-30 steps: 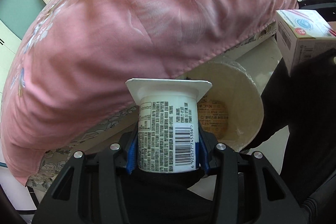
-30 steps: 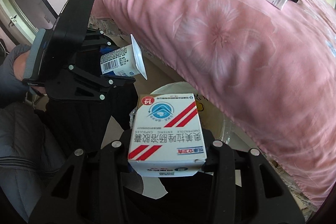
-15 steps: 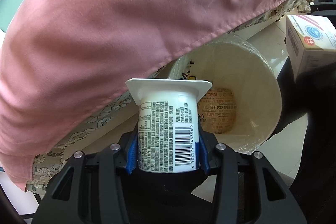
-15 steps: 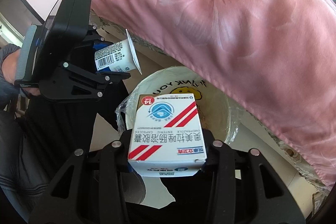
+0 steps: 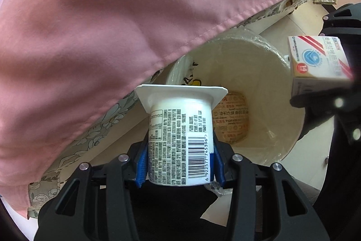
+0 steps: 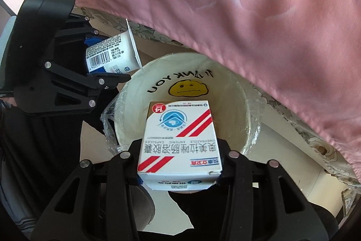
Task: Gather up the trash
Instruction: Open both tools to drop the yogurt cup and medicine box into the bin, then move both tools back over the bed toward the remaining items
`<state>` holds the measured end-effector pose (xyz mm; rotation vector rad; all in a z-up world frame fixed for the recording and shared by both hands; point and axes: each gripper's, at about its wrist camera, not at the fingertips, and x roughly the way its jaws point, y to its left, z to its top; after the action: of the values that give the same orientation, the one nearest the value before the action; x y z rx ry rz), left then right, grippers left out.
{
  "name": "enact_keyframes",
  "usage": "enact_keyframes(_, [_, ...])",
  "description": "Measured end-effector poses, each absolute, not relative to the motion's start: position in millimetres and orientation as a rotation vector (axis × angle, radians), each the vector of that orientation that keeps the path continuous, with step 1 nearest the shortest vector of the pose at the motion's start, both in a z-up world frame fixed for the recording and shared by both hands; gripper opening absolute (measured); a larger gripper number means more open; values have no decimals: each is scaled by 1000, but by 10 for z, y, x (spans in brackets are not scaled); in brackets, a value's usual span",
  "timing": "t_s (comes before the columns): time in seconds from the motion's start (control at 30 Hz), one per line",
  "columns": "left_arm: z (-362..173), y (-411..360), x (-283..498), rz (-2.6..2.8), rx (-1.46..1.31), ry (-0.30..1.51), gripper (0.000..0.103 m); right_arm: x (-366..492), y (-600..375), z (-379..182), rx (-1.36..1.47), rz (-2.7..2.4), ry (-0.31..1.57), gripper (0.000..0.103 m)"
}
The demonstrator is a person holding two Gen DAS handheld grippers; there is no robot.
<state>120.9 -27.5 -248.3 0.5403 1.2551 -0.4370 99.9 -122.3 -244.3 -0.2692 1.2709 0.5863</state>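
place: home bedroom | evidence: pink quilt (image 5: 112,26), floral bedsheet (image 5: 94,137), bedside bin (image 6: 230,83)

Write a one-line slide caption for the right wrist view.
Right gripper holds a medicine box over the cream trash bin; left gripper brings a yogurt cup alongside.

2 handheld grippers: left gripper (image 5: 180,162), jaws clamped on a yogurt cup (image 5: 180,139); right gripper (image 6: 179,164), jaws clamped on a medicine box (image 6: 179,141); both angled downward, side by side.
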Motion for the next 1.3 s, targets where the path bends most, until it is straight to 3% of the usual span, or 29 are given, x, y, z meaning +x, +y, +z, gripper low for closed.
enact_keyframes(0.47, [-2767, -654, 1156, -511, 603, 1283, 49, 1209, -1259, -2613, -238, 545, 1312, 46])
enact_keyframes(0.53, [-2824, -696, 1167, -515, 601, 1295, 49, 1250, -1302, -2596, -233, 508, 1299, 66])
enact_keyframes(0.6, [-2840, -707, 1190, -518, 603, 1305, 49, 1284, -1333, -2620, -208, 507, 1318, 75])
enact_keyframes(0.63, [-2835, -702, 1212, -520, 606, 1316, 53, 1294, -1338, -2622, -208, 495, 1309, 82])
enact_keyframes(0.7, [-2878, -725, 1213, -522, 612, 1324, 62, 1311, -1366, -2616, -201, 487, 1305, 84])
enact_keyframes(0.77, [-2900, -748, 1206, -526, 618, 1323, 80, 1316, -1384, -2616, -202, 480, 1295, 88])
enact_keyframes(0.83, [-2911, -763, 1198, -520, 627, 1320, 89, 1316, -1403, -2631, -196, 479, 1298, 92])
enact_keyframes(1.03, [-2966, -764, 1155, -526, 642, 1333, 98, 1341, -1516, -2688, -181, 468, 1294, 96])
enact_keyframes(1.3, [-2959, -740, 1130, -519, 629, 1340, 98, 1348, -1586, -2654, -164, 465, 1294, 96])
